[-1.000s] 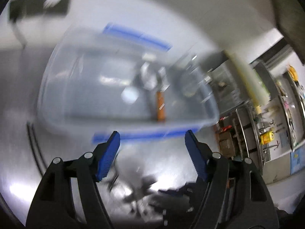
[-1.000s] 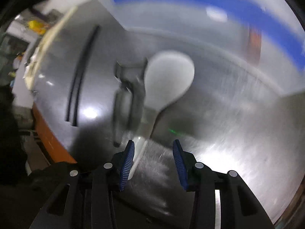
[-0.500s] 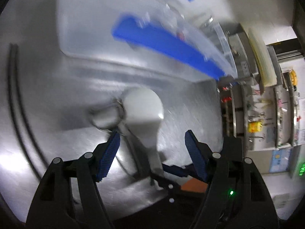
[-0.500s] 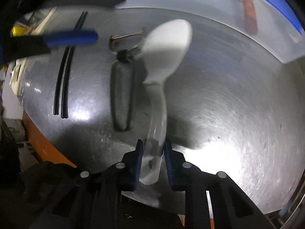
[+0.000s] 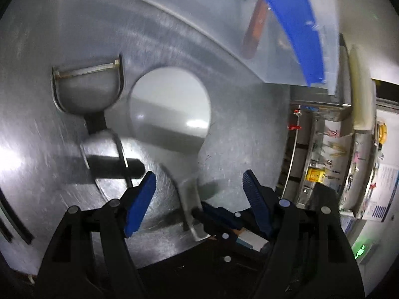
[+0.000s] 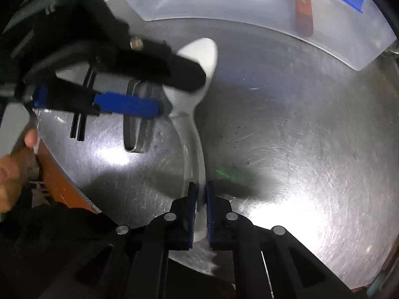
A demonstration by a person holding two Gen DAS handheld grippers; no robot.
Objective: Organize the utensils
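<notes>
At the left of the steel desk (image 6: 286, 149) lies a peeler (image 5: 87, 92), blade end toward the bin, flat on the metal and untouched. Just beside it, to its right, lies a white spoon (image 5: 169, 114), bowl toward the bin and handle running back to the near edge of the desk.

The left tongs (image 5: 199, 199) hang over these two with their jaws standing wide and nothing between the pads; in the right wrist view one blue pad sits above the peeler and the black finger crosses in front of the spoon's bowl. They hold nothing.

The right tongs (image 6: 199, 199) are closing on the tip of the spoon's handle: the handle is between the blue pads, the gap is nearly gone, and the pads look to be pressing on it. The spoon appears to rest on the desk, not yet lifted.

Farther back and to the right stands a clear bin (image 6: 349, 49) with a blue rim, and a brown-handled tool (image 6: 303, 12) shows through its wall, so at least one utensil is already put away. Judging by this, the work is partway: the spoon is being gripped for its trip to the bin, and the peeler is left to follow.
</notes>
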